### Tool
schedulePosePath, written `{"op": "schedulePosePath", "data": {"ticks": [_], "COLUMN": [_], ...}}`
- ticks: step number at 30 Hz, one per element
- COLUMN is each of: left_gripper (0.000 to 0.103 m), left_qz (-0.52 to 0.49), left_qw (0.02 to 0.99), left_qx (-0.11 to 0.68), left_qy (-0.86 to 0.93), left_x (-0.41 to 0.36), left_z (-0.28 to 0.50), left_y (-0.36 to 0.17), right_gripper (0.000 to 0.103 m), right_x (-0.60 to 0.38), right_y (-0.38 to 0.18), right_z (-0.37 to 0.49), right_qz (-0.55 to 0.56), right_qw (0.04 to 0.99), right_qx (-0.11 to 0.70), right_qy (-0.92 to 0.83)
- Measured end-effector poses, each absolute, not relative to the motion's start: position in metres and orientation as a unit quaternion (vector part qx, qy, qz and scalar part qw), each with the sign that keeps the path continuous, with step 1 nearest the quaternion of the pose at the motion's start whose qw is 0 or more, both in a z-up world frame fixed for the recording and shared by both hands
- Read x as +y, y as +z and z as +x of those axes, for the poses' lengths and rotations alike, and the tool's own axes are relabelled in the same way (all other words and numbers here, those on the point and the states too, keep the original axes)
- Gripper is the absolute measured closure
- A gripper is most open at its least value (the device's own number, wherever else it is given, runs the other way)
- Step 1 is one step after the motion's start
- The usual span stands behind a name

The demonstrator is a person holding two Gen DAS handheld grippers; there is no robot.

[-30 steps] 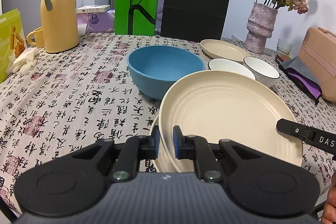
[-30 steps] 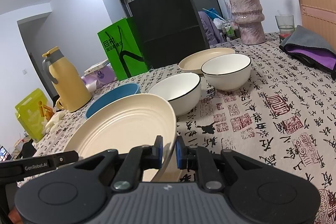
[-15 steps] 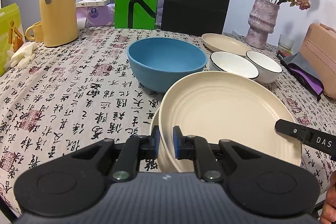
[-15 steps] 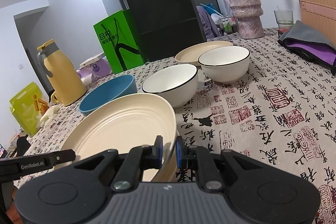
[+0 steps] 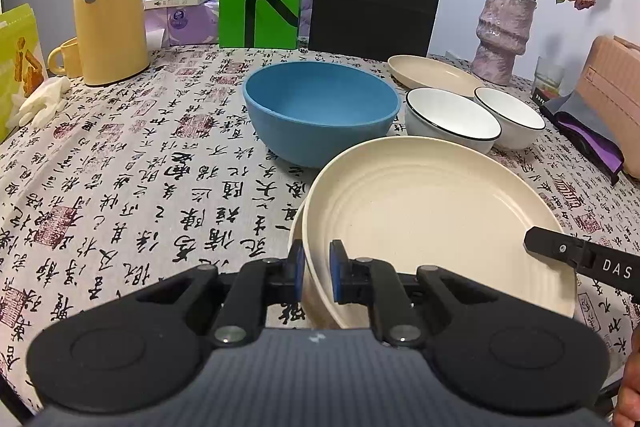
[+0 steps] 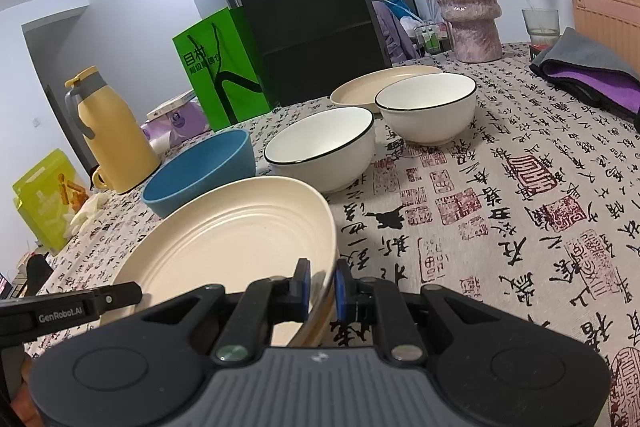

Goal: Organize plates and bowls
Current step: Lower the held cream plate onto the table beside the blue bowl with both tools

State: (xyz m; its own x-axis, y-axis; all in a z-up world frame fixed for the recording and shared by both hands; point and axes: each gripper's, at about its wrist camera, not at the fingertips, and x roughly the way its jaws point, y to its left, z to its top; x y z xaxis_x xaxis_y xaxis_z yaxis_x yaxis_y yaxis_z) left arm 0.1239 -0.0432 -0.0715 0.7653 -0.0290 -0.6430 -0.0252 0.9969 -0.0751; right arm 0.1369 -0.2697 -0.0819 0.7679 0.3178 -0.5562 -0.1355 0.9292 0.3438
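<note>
Hiding plate rim (image 5: 316, 291) – left tool (image 5: 318, 277)

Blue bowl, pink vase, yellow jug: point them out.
Blue bowl (image 5: 320, 99), left wrist view, inside floor of the bowl.
Pink vase (image 6: 466, 11), right wrist view, middle of its body.
Yellow jug (image 5: 110, 19), left wrist view, its body.

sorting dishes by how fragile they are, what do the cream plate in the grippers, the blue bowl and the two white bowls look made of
Cream plate: matte, faintly speckled, with moulded rings; probably plastic or a fibre composite.
Blue bowl: the same dull, speckled finish, so likely the same kind of material.
Two white bowls: glossy glaze with a thin black rim line; probably ceramic, the most breakable here.
</note>
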Motion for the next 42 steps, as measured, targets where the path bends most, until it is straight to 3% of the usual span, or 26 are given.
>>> {"op": "schedulePosePath", "data": {"ticks": [14,42], "left_gripper": [0.091,0.090], "left_qz": [-0.033,0.081], "left_qw": [0.937,0.939], "left_qx": [0.348,0.333], "left_qy": [0.000,0.030], "left_x": [-0.046,-0.065], "left_z": [0.126,0.124], "left_y": [-0.075,-0.082], "right_gripper": [0.090,0.087], "right_x": [-0.264,-0.238], "right_y": [-0.083,-0.089], "right_z": [0.138,0.133], "right_qz": [0.121,0.021], "right_qw": [0.932,0.946], "right_qx": [0.321,0.305], "right_qy": [0.115,0.103]}}
